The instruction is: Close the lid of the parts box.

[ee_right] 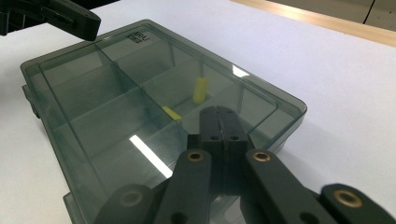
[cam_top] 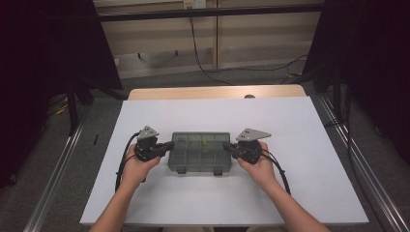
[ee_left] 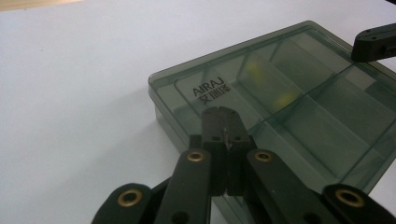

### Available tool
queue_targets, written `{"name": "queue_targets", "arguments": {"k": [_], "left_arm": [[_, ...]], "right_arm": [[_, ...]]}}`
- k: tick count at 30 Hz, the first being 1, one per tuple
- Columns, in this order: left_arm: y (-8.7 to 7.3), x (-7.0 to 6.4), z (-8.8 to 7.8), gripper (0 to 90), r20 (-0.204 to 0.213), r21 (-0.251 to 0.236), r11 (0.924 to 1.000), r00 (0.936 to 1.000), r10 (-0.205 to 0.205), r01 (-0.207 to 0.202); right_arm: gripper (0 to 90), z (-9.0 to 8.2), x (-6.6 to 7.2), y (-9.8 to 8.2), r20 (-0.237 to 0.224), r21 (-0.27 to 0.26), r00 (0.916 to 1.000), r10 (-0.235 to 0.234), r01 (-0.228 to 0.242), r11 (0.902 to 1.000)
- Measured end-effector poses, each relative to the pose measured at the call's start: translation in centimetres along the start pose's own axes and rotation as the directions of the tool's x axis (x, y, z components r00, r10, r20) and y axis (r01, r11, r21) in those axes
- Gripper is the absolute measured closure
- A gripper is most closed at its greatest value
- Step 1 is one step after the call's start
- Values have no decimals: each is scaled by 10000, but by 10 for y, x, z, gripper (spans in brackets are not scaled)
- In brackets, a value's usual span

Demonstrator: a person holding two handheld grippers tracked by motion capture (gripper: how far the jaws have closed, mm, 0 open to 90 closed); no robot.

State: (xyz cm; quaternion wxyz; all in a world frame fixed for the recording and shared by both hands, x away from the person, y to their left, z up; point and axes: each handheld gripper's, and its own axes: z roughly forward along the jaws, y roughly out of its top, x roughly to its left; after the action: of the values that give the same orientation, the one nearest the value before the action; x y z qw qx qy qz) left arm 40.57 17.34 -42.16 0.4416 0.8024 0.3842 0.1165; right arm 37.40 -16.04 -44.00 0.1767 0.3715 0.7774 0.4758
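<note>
counter (cam_top: pixel 309 159): white top, carries one smoky clear organiser box; wooden edge shows at the far side
box (cam_top: pixel 200 152): lies flat near the middle of the counter, lid closed, two latches (cam_top: pixel 181 170) on the side nearest the person; a gripper sits at each short end
reason for placement: judged as a two-handed brace, one gripper per end, so the box will not slide when the latches or lid are worked
left gripper (cam_top: pixel 169 145): jaws pressed together, nothing between them; tips rest at or just over the left end of the lid, contact cannot be told
right gripper (cam_top: pixel 226 146): jaws pressed together, empty; tips at the right end, over the lid edge
left gripper view: printed brand lettering (ee_left: pixel 212 89) on a lid corner, unreadable from above; yellow contents only a blur
right gripper view: dividers and two small yellow pieces (ee_right: pixel 200 89) in a middle compartment, one upright, one lying flat; high view gives only a yellow speck there
</note>
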Motion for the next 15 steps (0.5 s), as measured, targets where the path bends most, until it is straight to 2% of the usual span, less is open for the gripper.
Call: {"name": "queue_targets", "arguments": {"k": [7,10,12,15], "left_arm": [[0,0,0,900,15,-5,9999,9999,-121,121],[0,-1,-1,869,-27,-60,9998,9998,-206,205],[0,0,-2,820,11,-84,9996,9997,-262,262],[-3,1,-7,734,116,-388,9983,9990,-423,427]], "right_arm": [[900,0,0,0,23,-3,9999,-140,140,9999],[900,-1,-1,0,-61,-56,9999,-114,114,9999],[822,-1,-1,-1,-212,-146,9998,7,-10,9999],[741,-2,1,-2,-102,-311,9996,-257,254,9992]]}}
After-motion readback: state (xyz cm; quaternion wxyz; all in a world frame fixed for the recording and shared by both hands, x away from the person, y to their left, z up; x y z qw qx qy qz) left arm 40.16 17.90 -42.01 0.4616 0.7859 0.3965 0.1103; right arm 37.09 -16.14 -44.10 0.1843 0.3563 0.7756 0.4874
